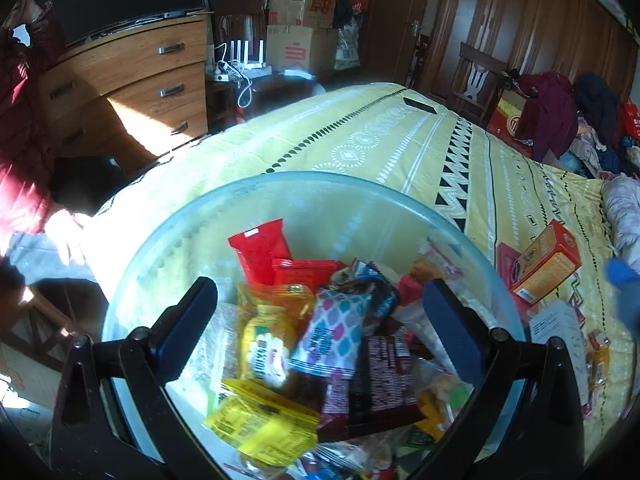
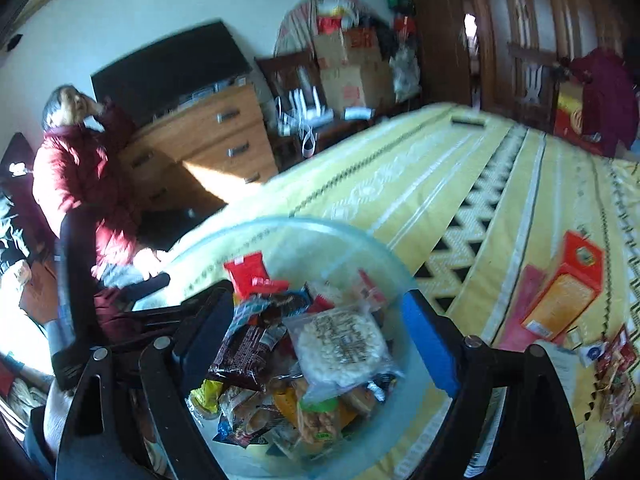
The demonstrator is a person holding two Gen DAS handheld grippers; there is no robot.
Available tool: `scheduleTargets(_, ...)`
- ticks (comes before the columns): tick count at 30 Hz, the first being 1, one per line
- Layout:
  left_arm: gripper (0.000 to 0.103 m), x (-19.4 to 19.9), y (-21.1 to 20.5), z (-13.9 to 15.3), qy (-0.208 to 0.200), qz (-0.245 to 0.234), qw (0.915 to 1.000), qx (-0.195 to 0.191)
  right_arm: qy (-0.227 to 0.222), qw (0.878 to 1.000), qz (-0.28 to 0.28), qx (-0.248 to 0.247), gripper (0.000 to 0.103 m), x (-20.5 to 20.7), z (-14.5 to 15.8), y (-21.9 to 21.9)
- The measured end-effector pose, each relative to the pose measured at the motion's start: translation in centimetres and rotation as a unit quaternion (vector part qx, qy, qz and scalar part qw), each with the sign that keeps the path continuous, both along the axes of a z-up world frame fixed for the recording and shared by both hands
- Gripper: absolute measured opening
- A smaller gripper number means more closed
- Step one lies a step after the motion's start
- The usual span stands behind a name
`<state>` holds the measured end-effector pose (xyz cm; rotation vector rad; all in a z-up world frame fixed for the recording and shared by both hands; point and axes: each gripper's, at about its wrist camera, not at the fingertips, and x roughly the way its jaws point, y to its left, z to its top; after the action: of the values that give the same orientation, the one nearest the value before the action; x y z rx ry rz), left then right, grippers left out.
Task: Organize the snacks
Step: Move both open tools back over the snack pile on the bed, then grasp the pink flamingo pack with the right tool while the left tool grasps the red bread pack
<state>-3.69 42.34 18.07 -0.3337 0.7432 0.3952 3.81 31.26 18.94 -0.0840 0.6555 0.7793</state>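
Above the clear bowl (image 1: 168, 240), the left gripper (image 1: 320, 320) hangs with its jaws wide apart and nothing between them, over a heap of wrapped snacks (image 1: 332, 340). The right gripper (image 2: 320, 336) is likewise spread and empty, framing a clear bag holding a pale round rice cake (image 2: 340, 344) that lies on top of the pile. The bowl sits on a yellow patterned bedspread (image 2: 460, 184), near its edge. An orange carton (image 2: 564, 292) lies on the bedspread just beside the bowl on the right, with a few loose packets (image 2: 616, 360) near it. The soft bed gives a poor footing: a downward push on the rim could tip the bowl toward the edge, and a pinch into the slippery heap could catch two wrappers at once or crush the rice cake. Printing shows on the bag, the carton and several wrappers, but none of it is sharp enough to read.
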Motion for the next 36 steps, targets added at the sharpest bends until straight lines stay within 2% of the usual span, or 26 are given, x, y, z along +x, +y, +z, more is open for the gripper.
scheduleTargets(2,0.103,0.0,-1.5,0.9,-0.016,-0.016,0.9997,-0.009,-0.051,0.998,-0.016,0.031,0.090,-2.5,1.2,-3.6)
scheduleTargets(4,0.103,0.1,-4.4,2.4,-0.034,-0.052,0.9980,0.004,-0.090,0.994,-0.048,0.048,0.095,-5.2,1.0,-8.4)
scheduleTargets(7,0.103,-0.3,-11.0,4.9,-0.077,-0.137,0.9874,0.019,-0.103,0.987,-0.119,0.019,0.098,-8.2,-2.3,-16.6)
scheduleTargets(10,0.103,-1.1,-19.9,6.4,-0.109,-0.253,0.9606,0.039,-0.061,0.975,-0.208,-0.052,0.098,-10.1,-7.7,-26.0)
scheduleTargets(12,0.103,-1.5,-26.4,6.5,-0.113,-0.337,0.9338,0.040,-0.011,0.962,-0.263,-0.078,0.098,-10.6,-10.8,-31.7)
scheduleTargets(13,0.103,-1.7,-28.4,6.3,-0.109,-0.362,0.9248,0.042,0.011,0.954,-0.290,-0.079,0.098,-10.8,-11.9,-34.5)
scheduleTargets(15,0.103,-1.5,-34.0,5.0,-0.090,-0.429,0.8970,0.055,0.047,0.932,-0.350,-0.080,0.098,-11.0,-13.8,-40.5)
scheduleTargets(17,0.103,-0.8,-37.9,3.2,-0.063,-0.466,0.8801,0.064,0.079,0.915,-0.387,-0.074,0.098,-10.1,-14.9,-45.1)
scheduleTargets(18,0.103,-0.2,-39.0,2.4,-0.053,-0.477,0.8752,0.061,0.097,0.906,-0.405,-0.072,0.098,-9.0,-15.5,-47.5)
scheduleTargets(19,0.103,0.7,-40.3,1.2,-0.037,-0.487,0.8711,0.055,0.108,0.903,-0.409,-0.073,0.098,-8.3,-15.8,-48.7)
scheduleTargets(21,0.103,2.7,-41.9,-0.8,-0.002,-0.492,0.8697,0.040,0.140,0.897,-0.411,-0.085,0.098,-5.3,-16.8,-51.1)
scheduleTargets(23,0.103,4.6,-42.5,-2.4,0.008,-0.492,0.8703,0.018,0.150,0.896,-0.409,-0.088,0.098,-3.2,-17.5,-52.7)
scheduleTargets(26,0.102,8.0,-44.1,-4.7,0.026,-0.482,0.8761,-0.003,0.184,0.891,-0.402,-0.099,0.098,0.1,-19.5,-54.0)
scheduleTargets(28,0.102,10.0,-45.0,-5.8,0.029,-0.476,0.8787,-0.013,0.208,0.890,-0.393,-0.099,0.093,1.4,-21.0,-54.5)
scheduleTargets(31,0.102,13.2,-46.7,-8.4,0.045,-0.484,0.8734,-0.023,0.205,0.895,-0.390,-0.075,0.078,1.2,-21.9,-55.4)
scheduleTargets(32,0.102,13.8,-47.2,-9.2,0.053,-0.488,0.8711,-0.021,0.200,0.895,-0.392,-0.071,0.061,0.8,-21.8,-55.7)
scheduleTargets(33,0.102,14.8,-48.1,-10.3,0.066,-0.493,0.8675,-0.015,0.196,0.896,-0.394,-0.058,0.055,0.3,-21.7,-56.3)
scheduleTargets(36,0.099,16.3,-50.2,-11.9,0.077,-0.500,0.8623,0.001,0.190,0.899,-0.394,-0.018,0.053,-1.1,-21.5,-57.5)
